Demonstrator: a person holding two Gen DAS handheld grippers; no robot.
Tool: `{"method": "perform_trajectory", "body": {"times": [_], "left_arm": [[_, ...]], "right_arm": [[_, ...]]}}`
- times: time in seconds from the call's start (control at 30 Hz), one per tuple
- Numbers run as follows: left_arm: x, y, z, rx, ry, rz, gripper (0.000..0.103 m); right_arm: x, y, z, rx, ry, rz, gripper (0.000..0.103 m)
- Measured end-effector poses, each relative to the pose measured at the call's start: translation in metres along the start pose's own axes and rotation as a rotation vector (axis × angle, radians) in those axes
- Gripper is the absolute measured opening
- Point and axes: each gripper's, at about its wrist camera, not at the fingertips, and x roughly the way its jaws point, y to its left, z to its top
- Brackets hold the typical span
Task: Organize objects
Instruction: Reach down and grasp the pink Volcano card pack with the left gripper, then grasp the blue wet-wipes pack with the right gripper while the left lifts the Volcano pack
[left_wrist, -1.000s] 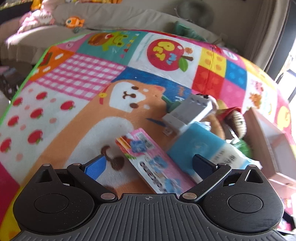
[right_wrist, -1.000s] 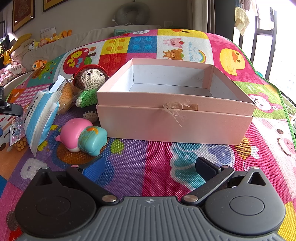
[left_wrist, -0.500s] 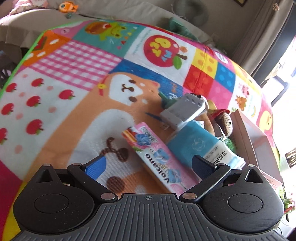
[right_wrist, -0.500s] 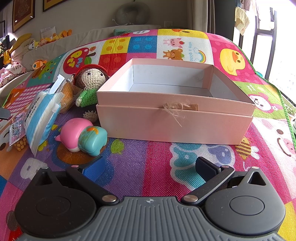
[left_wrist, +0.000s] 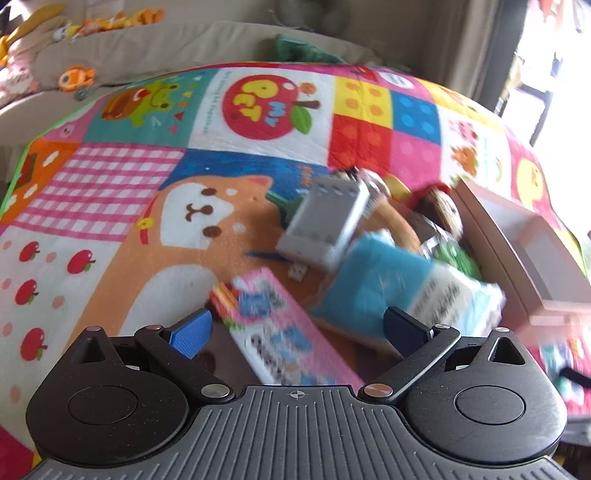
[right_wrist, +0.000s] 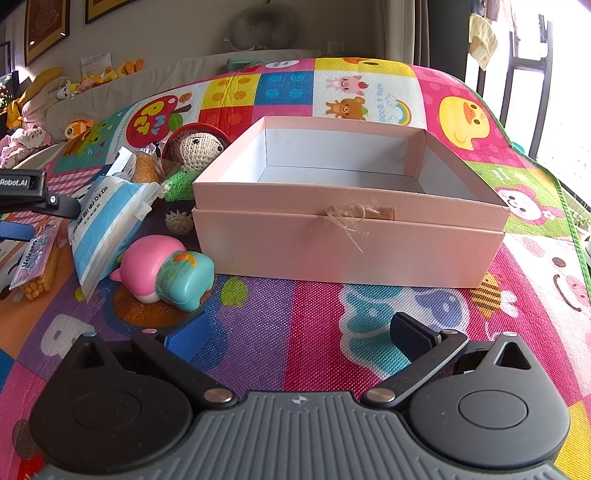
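Left wrist view: the left gripper (left_wrist: 297, 328) stood wide apart and empty, low over the mat (left_wrist: 110, 229). The pink packet (left_wrist: 284, 332) lay directly ahead, running between the jaws. Just beyond it were the blue tissue pack (left_wrist: 391, 291) and the grey charger (left_wrist: 328, 221), which appeared to rest on the tissue pack's far edge. The picture was blurred, so finer contact could not be judged. The box (left_wrist: 517, 251) showed at the right edge.

Right wrist view: the right gripper (right_wrist: 299, 332) was likewise wide and empty, facing the box (right_wrist: 351, 240), whose interior was bare. The squishy toy (right_wrist: 166, 273) lay near the box's left front corner; the crochet doll (right_wrist: 195, 147) sat behind, against its left wall. The left gripper (right_wrist: 33, 195) showed at the far left, above the packet (right_wrist: 37, 251).

Assessment: the step in hand was probably the left gripper's pick of the packet. A flat packet calls for a low approach, jaws straddling its narrow width and closing squarely, without nudging the tissue pack alongside.
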Motion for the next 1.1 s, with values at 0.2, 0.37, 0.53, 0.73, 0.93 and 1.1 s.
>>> {"method": "perform_trajectory", "body": {"times": [0.2, 0.37, 0.53, 0.73, 0.93, 1.1], "left_arm": [[-0.014, 0.003, -0.029, 0.122, 0.004, 0.086, 0.101], [-0.011, 0.004, -0.008, 0.083, -0.048, 0.054, 0.101], [0.017, -0.009, -0.001, 0.12, 0.012, 0.112, 0.062], [0.016, -0.008, -0.002, 0.112, 0.002, 0.132, 0.049], [0.01, -0.002, -0.008, 0.09, 0.002, 0.106, 0.049], [-0.019, 0.005, -0.037, 0.103, -0.022, 0.058, 0.049]], "right_arm": [[0.0, 0.0, 0.0, 0.0, 0.0, 0.0, 0.103], [0.001, 0.001, 0.001, 0.0, 0.0, 0.0, 0.103], [-0.002, -0.002, -0.001, -0.019, 0.016, 0.032, 0.103], [-0.006, -0.005, 0.003, -0.061, 0.074, 0.065, 0.103], [-0.005, -0.004, 0.006, -0.065, 0.101, 0.06, 0.103], [-0.008, -0.007, 0.005, -0.078, 0.098, 0.088, 0.103]]}}
